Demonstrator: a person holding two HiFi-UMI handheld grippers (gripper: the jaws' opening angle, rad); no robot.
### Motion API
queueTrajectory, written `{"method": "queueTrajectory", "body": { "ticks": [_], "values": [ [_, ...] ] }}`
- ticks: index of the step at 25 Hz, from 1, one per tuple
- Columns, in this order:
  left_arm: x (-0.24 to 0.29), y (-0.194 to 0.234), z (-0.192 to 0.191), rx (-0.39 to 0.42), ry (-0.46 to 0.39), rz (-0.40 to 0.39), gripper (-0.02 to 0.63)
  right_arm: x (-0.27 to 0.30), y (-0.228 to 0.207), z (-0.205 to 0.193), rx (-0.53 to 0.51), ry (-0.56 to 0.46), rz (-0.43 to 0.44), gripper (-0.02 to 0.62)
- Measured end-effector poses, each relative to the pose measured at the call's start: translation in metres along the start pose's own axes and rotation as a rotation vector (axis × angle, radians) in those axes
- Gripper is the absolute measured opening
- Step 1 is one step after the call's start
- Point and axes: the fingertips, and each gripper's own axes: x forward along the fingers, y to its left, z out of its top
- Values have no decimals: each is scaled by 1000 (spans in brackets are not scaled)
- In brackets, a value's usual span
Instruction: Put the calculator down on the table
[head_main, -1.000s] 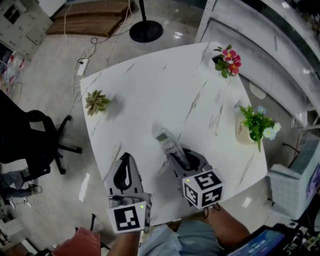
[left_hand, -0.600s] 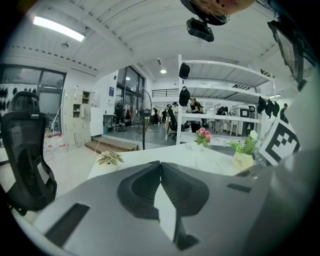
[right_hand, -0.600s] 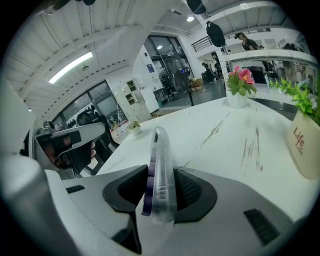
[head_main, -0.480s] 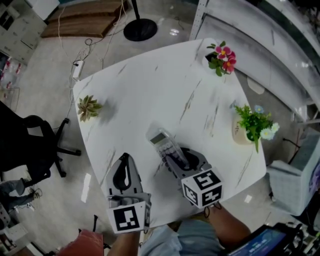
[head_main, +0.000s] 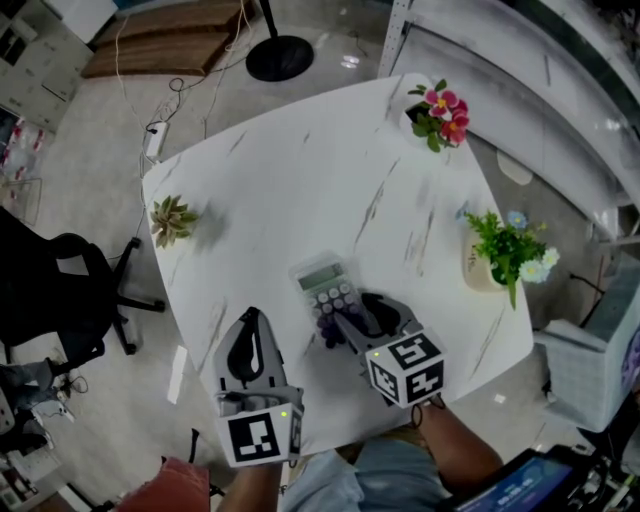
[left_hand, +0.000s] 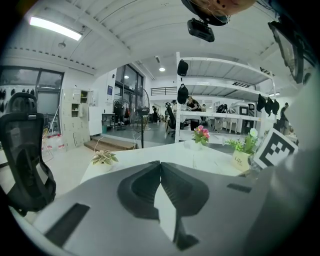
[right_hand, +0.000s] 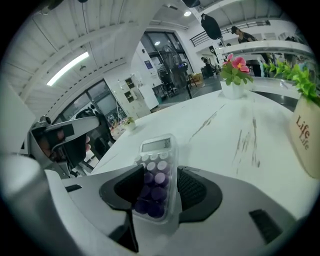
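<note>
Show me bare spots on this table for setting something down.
Widest: the table's middle, between succulent, pink flowers and green plant. Crowded: the near edge, where the calculator lies between the opening fingers of the right gripper, left gripper alongside.

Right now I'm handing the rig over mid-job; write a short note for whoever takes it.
Left gripper: shut, empty, over the near edge of the table.
Right gripper: jaws opening, calculator between them, pads seemingly off it.
Calculator: looks flat on the table, display end away from the person.
Done: calculator apparently set down.
Left: draw the right gripper back clear of it.
</note>
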Motion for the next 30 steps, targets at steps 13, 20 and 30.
{"method": "queueTrajectory", "body": {
  "ticks": [13, 20, 30],
  "values": [
    [-35, 6, 75, -49, -158, 32, 8, -54, 46, 92, -130, -232, 9, 196],
    [-88, 7, 148, -69, -291, 12, 9, -127, 105, 159, -302, -479, -47, 64],
    [-139, -1, 196, -3, -432, -5, 8, -204, 148, 195, -423, -683, -97, 17]
  ]
}}
